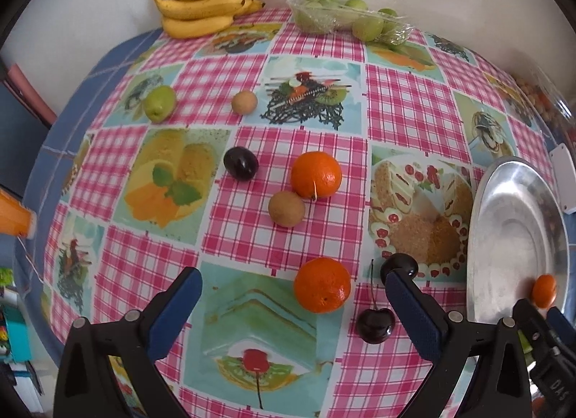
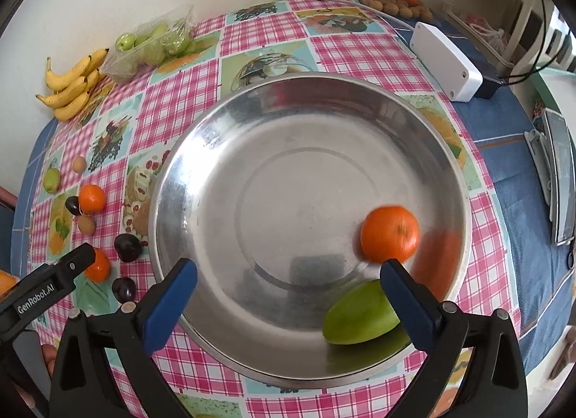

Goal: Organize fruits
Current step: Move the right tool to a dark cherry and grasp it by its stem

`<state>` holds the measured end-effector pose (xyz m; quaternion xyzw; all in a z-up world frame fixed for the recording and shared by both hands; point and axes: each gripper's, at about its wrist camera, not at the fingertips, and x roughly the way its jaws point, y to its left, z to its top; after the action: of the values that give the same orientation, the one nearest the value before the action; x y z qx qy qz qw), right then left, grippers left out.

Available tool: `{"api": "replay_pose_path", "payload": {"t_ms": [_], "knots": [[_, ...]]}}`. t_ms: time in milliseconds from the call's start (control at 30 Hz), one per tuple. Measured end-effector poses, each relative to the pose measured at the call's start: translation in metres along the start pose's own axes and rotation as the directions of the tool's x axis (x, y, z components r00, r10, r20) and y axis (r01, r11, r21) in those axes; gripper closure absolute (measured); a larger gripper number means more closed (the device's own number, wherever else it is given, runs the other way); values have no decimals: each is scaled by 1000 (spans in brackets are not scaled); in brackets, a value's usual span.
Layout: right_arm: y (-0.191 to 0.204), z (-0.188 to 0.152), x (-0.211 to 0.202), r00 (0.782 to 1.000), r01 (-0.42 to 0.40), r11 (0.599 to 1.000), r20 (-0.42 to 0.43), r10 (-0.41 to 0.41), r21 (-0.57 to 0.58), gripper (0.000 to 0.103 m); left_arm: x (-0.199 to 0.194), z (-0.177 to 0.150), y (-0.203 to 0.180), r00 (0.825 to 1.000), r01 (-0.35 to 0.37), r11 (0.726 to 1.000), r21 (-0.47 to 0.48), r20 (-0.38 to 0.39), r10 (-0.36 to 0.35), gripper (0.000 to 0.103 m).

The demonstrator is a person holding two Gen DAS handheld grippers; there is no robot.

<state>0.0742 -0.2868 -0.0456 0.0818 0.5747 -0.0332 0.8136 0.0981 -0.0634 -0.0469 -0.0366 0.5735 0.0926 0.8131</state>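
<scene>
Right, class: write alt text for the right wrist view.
A steel bowl on a checked tablecloth holds an orange and a green fruit. The open right hand-held gripper hovers over it; more fruit lies left.

Checked tablecloth table (image 1: 252,223): bananas (image 1: 205,8), bagged green fruit (image 1: 345,15), oranges (image 1: 316,174), steel bowl (image 2: 216,151).

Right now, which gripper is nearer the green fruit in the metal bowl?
Right. The right gripper hangs open over the bowl, one finger beside the green fruit. The left gripper is over the tablecloth, outside the bowl.
</scene>
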Motion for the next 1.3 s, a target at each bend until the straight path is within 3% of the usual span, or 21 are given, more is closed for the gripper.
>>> {"api": "replay_pose_path", "payload": {"t_ms": [300, 600, 867, 1300], "knots": [[-2, 0, -8, 997, -68, 997, 44, 66, 38, 1, 0, 0, -1, 1000, 2, 1000, 17, -8, -2, 0], [17, -3, -6, 989, -148, 989, 33, 148, 9, 1, -11, 8, 25, 999, 26, 999, -25, 19, -25, 0], [51, -5, -18, 977, -204, 978, 60, 206, -29, 1, -22, 18, 71, 996, -6, 996, -93, 85, 14, 0], [113, -14, -12, 972, -231, 966, 25, 235, -119, 1, -16, 18, 116, 997, 4, 980, -201, 72, 11, 0]]}}
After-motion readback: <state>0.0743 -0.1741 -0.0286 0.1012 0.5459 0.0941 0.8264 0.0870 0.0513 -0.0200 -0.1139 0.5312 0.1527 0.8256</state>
